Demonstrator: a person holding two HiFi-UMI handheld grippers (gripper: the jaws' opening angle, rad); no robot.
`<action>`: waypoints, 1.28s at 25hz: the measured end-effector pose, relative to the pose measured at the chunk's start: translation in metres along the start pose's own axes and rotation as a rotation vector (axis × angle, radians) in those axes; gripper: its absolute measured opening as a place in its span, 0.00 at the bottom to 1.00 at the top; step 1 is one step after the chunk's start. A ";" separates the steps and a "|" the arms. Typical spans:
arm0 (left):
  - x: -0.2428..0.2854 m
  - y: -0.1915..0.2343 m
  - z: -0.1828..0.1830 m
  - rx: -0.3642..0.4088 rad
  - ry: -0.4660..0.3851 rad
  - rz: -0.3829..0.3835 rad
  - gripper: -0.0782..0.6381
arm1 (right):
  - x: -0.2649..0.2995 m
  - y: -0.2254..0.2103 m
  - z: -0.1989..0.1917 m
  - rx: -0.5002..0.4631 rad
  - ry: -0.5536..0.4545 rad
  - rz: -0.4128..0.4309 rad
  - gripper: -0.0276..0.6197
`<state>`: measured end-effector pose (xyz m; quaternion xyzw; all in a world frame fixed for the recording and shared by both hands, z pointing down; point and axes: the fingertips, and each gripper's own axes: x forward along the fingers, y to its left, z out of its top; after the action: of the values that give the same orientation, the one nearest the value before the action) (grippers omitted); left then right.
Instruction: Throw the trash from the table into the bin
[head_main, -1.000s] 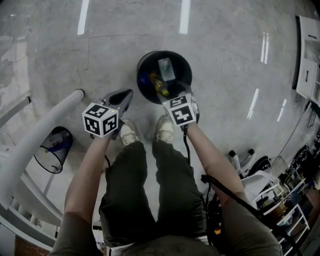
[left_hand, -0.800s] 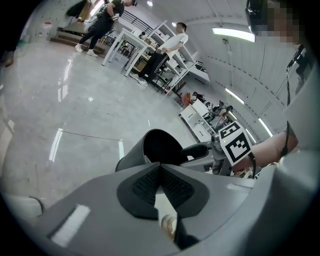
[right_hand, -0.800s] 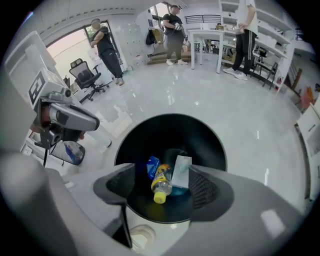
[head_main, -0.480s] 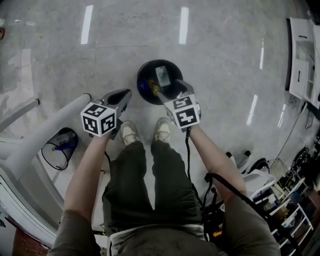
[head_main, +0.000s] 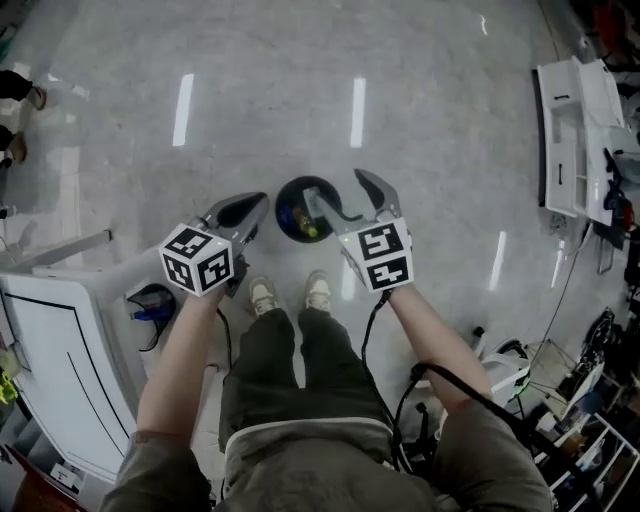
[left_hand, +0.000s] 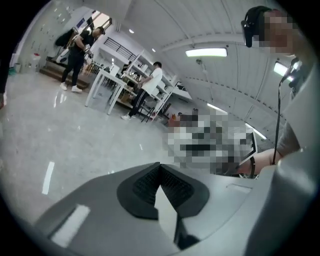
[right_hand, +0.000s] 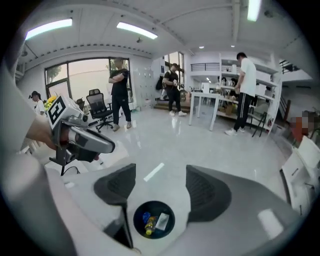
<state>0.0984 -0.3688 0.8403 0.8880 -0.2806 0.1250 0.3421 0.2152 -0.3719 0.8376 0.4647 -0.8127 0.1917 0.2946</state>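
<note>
Drop step seemingly done: yellow plastic bottle (right_hand: 147, 228) and white packet (right_hand: 162, 221) lie in round black floor bin (head_main: 292, 198). Right gripper (right_hand: 160, 187) jaws apart above it, empty; left gripper (left_hand: 160, 185) pinched together (nothing held). Next: fetch any remaining table trash.

Floor (head_main: 450, 150): we see glossy pale grey.
Ceiling lights (right_hand: 136, 30): long tubes above us.
Window (right_hand: 90, 75): large, bright.
Furniture: white tables (right_hand: 202, 96).
</note>
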 end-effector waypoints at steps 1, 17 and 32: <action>-0.010 -0.016 0.027 0.019 -0.028 -0.005 0.11 | -0.019 -0.002 0.025 -0.011 -0.038 -0.007 0.53; -0.207 -0.244 0.310 0.333 -0.388 -0.092 0.11 | -0.321 0.041 0.331 -0.228 -0.566 -0.074 0.50; -0.326 -0.365 0.356 0.563 -0.517 -0.063 0.11 | -0.483 0.123 0.394 -0.318 -0.783 -0.089 0.47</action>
<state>0.0580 -0.2530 0.2474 0.9577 -0.2847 -0.0414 0.0063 0.1810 -0.2314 0.2194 0.4857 -0.8619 -0.1400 0.0395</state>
